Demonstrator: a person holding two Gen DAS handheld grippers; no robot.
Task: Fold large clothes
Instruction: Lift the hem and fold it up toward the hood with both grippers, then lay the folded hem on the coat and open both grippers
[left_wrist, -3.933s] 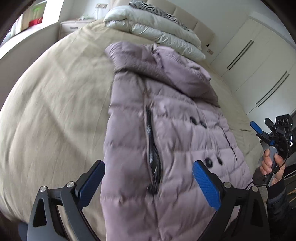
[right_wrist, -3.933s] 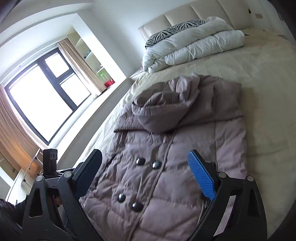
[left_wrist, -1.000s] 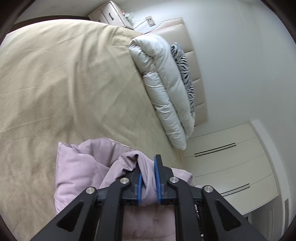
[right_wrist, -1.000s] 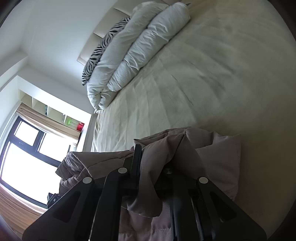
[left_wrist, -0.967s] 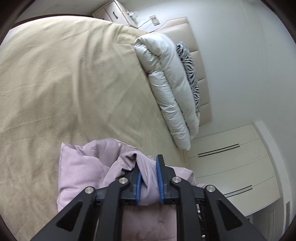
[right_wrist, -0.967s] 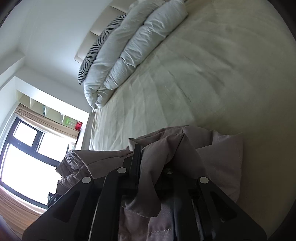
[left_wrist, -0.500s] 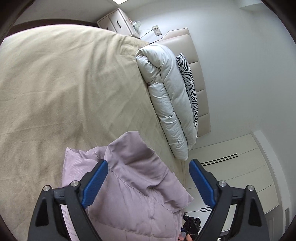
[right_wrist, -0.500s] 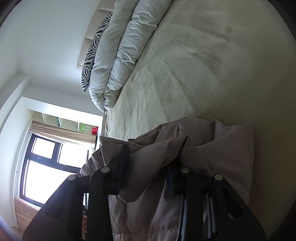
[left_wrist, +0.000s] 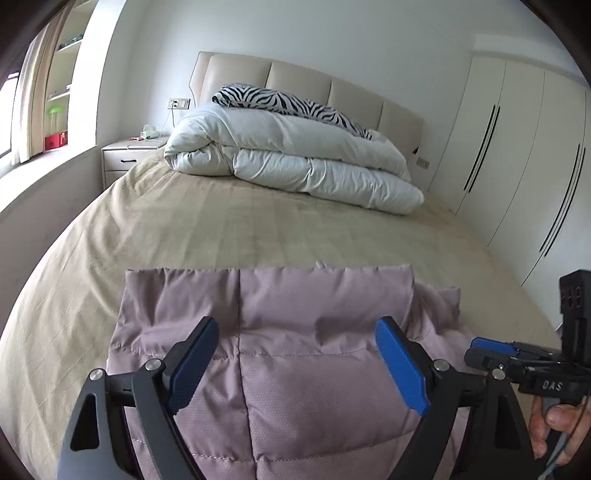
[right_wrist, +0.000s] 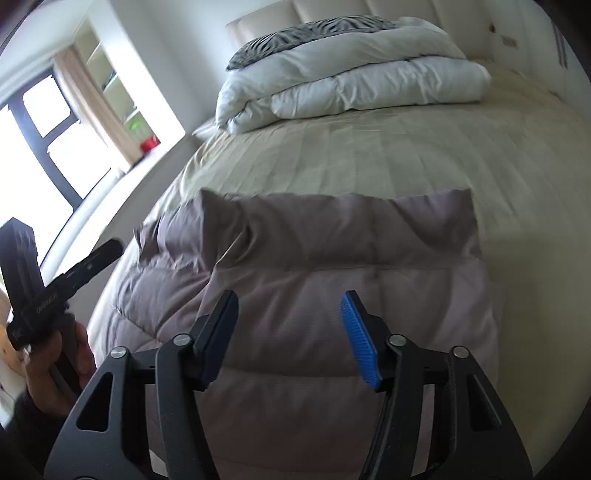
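The padded jacket (left_wrist: 295, 369) lies folded over on the bed (left_wrist: 258, 229), its folded edge running straight across toward the rolled duvet (left_wrist: 295, 158) at the headboard. The fold of the bottom half up over the top looks just made, so the step in hand appears to be the release after that fold.

The left hand-held gripper (left_wrist: 299, 363) hovers over the near part of the jacket with its jaws wide apart and nothing between the pads; the cloth lies below and beyond them, not touched as far as the view shows. The right hand-held gripper (right_wrist: 291, 332) hangs over the same bundle from the other side, its jaws opening and empty, the jacket flat beneath them.

One side of the jacket bulges out past the neat top layer (right_wrist: 166, 266), nearest the left hand-held gripper. The next move probably calls for tucking or smoothing that loose part, or taking fresh hold of an edge for another fold.
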